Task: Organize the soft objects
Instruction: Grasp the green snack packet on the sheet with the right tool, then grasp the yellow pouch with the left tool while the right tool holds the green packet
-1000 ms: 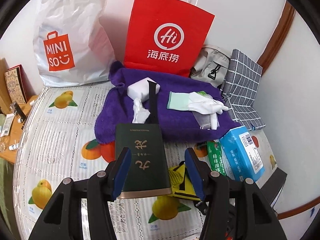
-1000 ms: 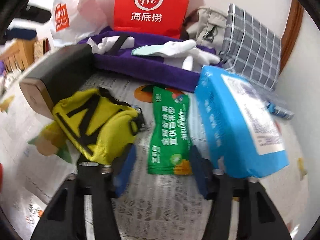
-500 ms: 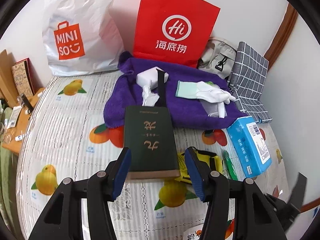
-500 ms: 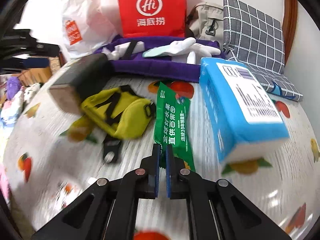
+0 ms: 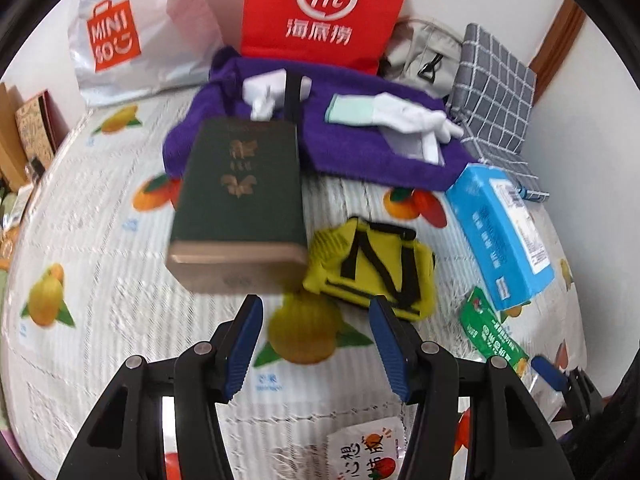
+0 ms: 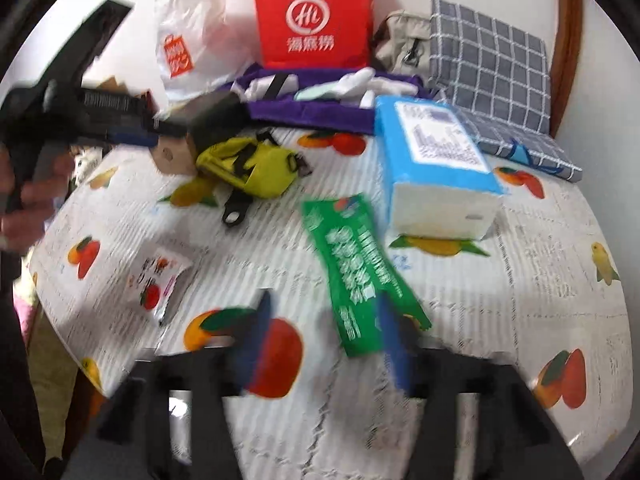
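Observation:
My left gripper (image 5: 316, 344) is open and empty, low over the fruit-print tablecloth (image 5: 100, 312), just short of a dark green book (image 5: 240, 196) and a yellow pouch (image 5: 372, 268). My right gripper (image 6: 324, 340) is open; the green wipes packet (image 6: 352, 264) lies loose on the cloth with its near end by the right finger. A purple towel (image 5: 360, 152) at the back carries a white glove (image 5: 404, 116) and a white cloth with a black strap (image 5: 276, 88). The left gripper also shows in the right wrist view (image 6: 132, 136).
A blue tissue pack (image 5: 500, 232) lies right of the pouch. A small snack sachet (image 6: 158, 280) lies near the table's front edge. A red paper bag (image 5: 324, 12), a white Miniso bag (image 5: 120, 36), a beige bag (image 5: 424, 56) and a grey checked cushion (image 5: 496, 84) line the back wall.
My right gripper was shut on the green packet's end half a second ago; it has opened, drawn back and the packet lies loose. My left gripper has pulled back from around the book.

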The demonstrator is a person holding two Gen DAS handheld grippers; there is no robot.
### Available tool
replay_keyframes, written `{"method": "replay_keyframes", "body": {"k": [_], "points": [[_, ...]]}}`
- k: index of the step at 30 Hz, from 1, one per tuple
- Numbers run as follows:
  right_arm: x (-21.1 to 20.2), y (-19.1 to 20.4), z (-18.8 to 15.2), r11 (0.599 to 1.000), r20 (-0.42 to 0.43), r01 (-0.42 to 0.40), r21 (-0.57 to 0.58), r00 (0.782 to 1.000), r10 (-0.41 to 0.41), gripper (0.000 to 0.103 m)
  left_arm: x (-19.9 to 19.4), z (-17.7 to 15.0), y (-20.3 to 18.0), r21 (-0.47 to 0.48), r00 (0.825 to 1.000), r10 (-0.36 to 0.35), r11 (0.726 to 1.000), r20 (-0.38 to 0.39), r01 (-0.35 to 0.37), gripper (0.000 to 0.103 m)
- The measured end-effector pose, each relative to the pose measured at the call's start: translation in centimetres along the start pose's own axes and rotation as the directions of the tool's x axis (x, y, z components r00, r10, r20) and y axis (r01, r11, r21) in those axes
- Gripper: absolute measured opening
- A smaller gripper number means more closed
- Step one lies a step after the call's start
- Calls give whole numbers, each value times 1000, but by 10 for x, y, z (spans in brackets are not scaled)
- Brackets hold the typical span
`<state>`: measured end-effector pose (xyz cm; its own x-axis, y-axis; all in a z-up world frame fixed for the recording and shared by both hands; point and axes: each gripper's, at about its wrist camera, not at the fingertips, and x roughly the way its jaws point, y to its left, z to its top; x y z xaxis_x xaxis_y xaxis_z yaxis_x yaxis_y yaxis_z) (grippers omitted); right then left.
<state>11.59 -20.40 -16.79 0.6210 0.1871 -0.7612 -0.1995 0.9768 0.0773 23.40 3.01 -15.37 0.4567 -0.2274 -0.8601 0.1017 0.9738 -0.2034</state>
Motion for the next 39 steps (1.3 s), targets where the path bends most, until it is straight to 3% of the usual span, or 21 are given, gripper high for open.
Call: {"method": "replay_keyframes", "body": {"k": [5, 7, 10, 12, 13, 14, 17, 22, 23, 25, 28, 33, 39], "points": [[18, -12, 13, 999, 18, 31, 12, 999, -31, 68, 3, -8, -5, -39, 1000, -18, 999, 13, 18, 53], [32, -14, 17, 1000, -23, 5, 4, 1000, -5, 74, 5, -9, -10, -50, 1000, -16, 999, 19, 17, 53], [50, -12, 18, 999, -76, -9, -32, 997, 6, 74, 13, -8, -19, -79, 1000, -23, 997, 16, 24, 53], [51, -7, 16, 996, -53, 14, -82, 998, -19, 70, 19, -7, -24, -92, 1000, -18, 996, 10, 18, 53], [50, -6, 16, 995, -49, -1, -95, 999, -3, 60, 23, -7, -26, -100, 1000, -12, 995, 10, 13, 53], [47, -7, 15, 995, -41, -7, -99, 999, 3, 39, 26, -8, -26, -119, 1000, -6, 993, 14, 8, 53], [43, -12, 12, 994, -31, -25, -107, 999, 22, 32, 36, -8, -22, -193, 1000, -20, 981, 10, 22, 51], [33, -26, 1, 996, -17, -34, -86, 999, 33, 31, 46, -6, -22, -266, 1000, -23, 964, 12, 25, 51], [31, -28, -1, 996, -17, -35, -79, 999, 34, 31, 48, -6, -22, -278, 1000, -21, 960, 14, 24, 49], [28, -33, -5, 997, -16, -42, -58, 999, 42, 31, 51, -5, -23, -303, 1000, -8, 953, 24, 15, 33], [24, -38, -9, 998, -16, -56, -33, 998, 55, 31, 53, -5, -27, -296, 1000, -17, 955, 24, 24, 21], [19, -42, -15, 998, -19, -56, -15, 998, 55, 31, 37, -8, -28, -285, 997, -55, 956, 62, 70, 12], [12, -46, -18, 999, -18, -30, 11, 999, 30, 30, 4, -17, -21, -280, 985, -128, 947, 113, 156, 9]]}}
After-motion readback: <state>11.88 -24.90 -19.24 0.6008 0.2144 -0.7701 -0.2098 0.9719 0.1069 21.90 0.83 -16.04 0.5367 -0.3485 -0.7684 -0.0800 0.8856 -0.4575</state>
